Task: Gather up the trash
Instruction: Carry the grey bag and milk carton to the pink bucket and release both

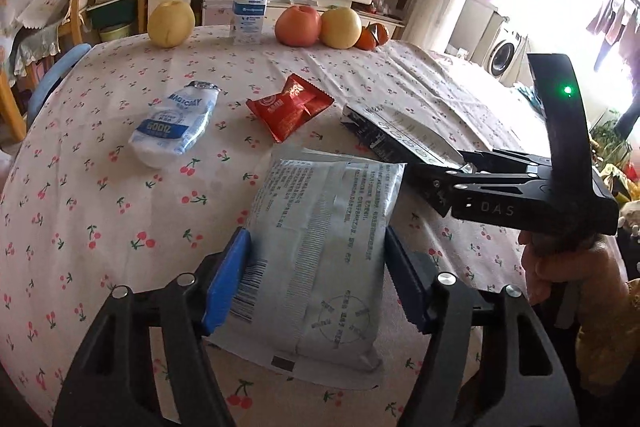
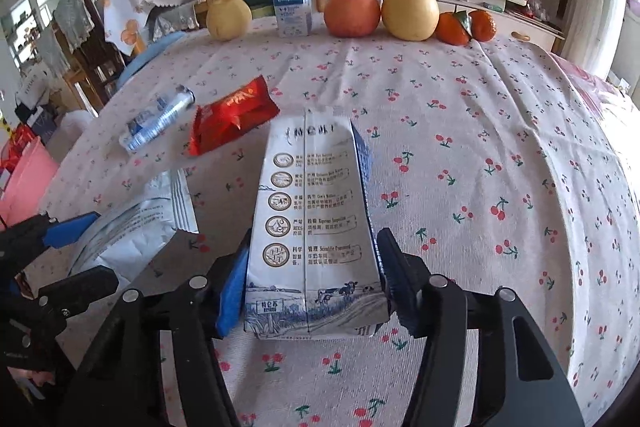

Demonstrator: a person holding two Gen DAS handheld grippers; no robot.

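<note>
The carton (image 2: 316,227) lies flat on the bench (image 2: 480,131), its long axis running straight ahead between the fingers of the right tongs (image 2: 310,283), which are closed on its sides. The left tongs (image 1: 316,283) likewise clasp the grey pouch (image 1: 320,251). The carton is white, blue-printed, flattened.

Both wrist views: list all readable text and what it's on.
"MAGICMAY": crumpled white and blue wrapper.
"OAS": body of the right gripper.
"Scientific": milk carton, lowest row; its other English and Chinese lines are too blurred.
Grey pouch: barcode and Chinese print, too small.
Red wrapper and white bottle: print unreadable.
</note>
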